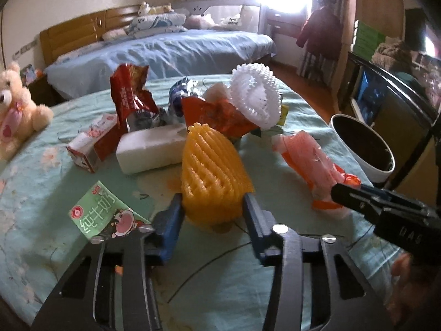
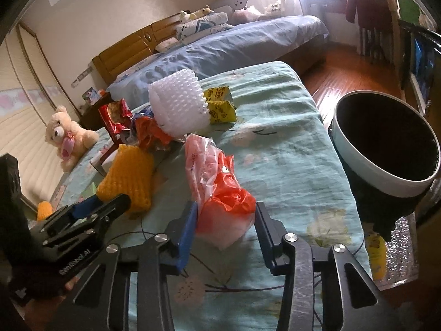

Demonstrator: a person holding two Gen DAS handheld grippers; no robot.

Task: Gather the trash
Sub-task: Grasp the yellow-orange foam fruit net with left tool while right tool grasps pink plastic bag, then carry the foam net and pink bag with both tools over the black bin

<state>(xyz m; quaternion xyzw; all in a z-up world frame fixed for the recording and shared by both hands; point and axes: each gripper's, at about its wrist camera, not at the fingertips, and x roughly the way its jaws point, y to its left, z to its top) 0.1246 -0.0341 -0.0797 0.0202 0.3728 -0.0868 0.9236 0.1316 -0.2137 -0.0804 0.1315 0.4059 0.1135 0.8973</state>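
Observation:
A yellow foam fruit net (image 1: 212,165) stands on the teal floral cloth, and my left gripper (image 1: 212,209) is shut on its near end, blue pads pressing both sides. To its right lies a pink and orange plastic bag (image 2: 217,176); my right gripper (image 2: 226,220) is shut on its lower end. The bag (image 1: 308,160) also shows in the left wrist view, with the right gripper's black finger (image 1: 355,195) at its end. A white bin with a dark liner (image 2: 366,171) stands off the table's right edge.
More litter lies behind: a white foam net (image 1: 256,96), red snack wrapper (image 1: 129,91), orange wrapper (image 1: 217,115), white foam block (image 1: 148,149), milk carton (image 1: 91,143), green milk pack (image 1: 104,215), yellow packet (image 2: 220,104). A teddy bear (image 1: 16,110) sits left; a bed (image 1: 165,52) lies beyond.

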